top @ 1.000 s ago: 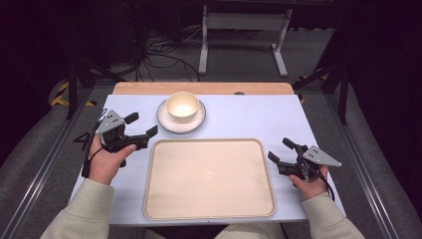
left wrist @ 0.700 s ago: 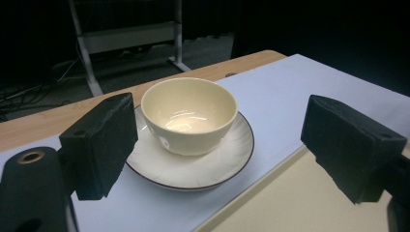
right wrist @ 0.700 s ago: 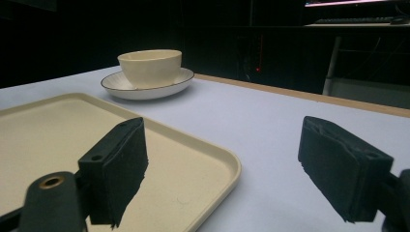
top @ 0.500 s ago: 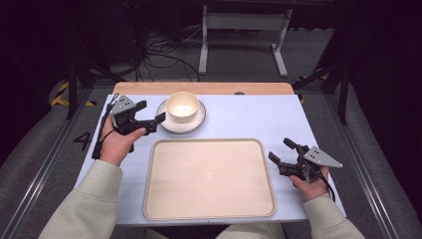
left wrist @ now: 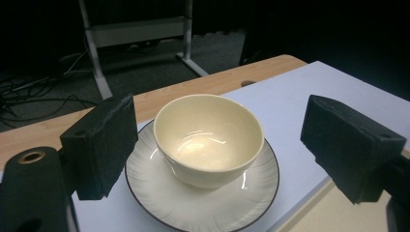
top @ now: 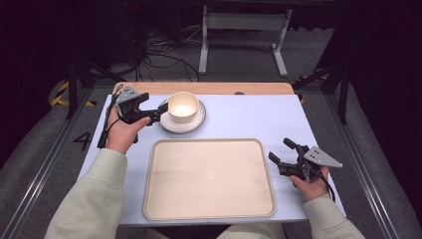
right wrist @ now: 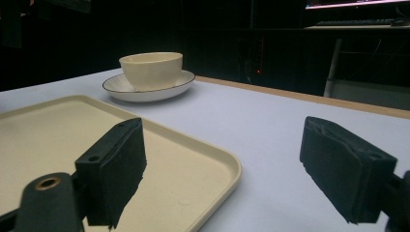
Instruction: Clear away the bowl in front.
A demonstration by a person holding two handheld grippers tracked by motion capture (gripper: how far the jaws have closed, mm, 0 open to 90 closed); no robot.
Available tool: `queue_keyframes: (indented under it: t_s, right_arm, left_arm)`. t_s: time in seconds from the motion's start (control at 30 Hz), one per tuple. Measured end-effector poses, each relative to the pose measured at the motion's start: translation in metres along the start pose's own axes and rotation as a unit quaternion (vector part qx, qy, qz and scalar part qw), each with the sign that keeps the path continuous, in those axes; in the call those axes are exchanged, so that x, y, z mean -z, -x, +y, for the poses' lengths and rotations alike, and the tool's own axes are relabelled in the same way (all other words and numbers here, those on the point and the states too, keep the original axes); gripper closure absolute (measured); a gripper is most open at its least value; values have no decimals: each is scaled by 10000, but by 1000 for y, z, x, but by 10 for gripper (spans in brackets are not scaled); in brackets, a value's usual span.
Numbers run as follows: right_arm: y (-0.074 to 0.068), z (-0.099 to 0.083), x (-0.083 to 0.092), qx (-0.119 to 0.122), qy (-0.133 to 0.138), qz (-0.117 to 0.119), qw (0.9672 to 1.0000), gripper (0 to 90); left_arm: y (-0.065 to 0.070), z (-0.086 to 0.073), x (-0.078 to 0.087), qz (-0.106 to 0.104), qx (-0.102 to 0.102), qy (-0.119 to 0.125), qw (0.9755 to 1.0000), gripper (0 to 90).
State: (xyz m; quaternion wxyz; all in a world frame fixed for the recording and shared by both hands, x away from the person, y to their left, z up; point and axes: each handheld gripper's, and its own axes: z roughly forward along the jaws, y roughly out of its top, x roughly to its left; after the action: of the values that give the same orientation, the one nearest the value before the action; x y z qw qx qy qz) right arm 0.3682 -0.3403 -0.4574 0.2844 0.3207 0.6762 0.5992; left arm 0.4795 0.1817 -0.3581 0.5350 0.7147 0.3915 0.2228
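— Where does the bowl (top: 183,106) sit?

— On the saucer (top: 191,123), just ahead of the left hand-held gripper (top: 158,113), in line with its spread jaws.

— And the tray (top: 209,178)?

— On the bench (top: 249,114), just left of the right hand-held gripper (top: 279,151), nearer the person than the saucer. The bowl lies well beyond that gripper.

Dark room, grey floor (top: 45,164), tangled cables (top: 164,55) — white metal stand (top: 244,22) behind.

light: bright on table (top: 249,114), surroundings dark | glare: inside bowl (left wrist: 209,137) | focus: near fingers (right wrist: 113,171) soft
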Motion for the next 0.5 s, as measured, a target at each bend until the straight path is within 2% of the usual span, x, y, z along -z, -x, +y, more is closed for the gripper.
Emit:
queue_keyframes:
  t_s: [0.37,0.5]
  right_arm:
    - [0,0,0,-3,-5,6,10000,165]
    - [0,0,0,-2,2,13,10000,165]
  left_arm:
    - [-9,8,-14,163,78,-92,9998,140]
    - [-14,13,-23,367,-10,-161,9992,164]
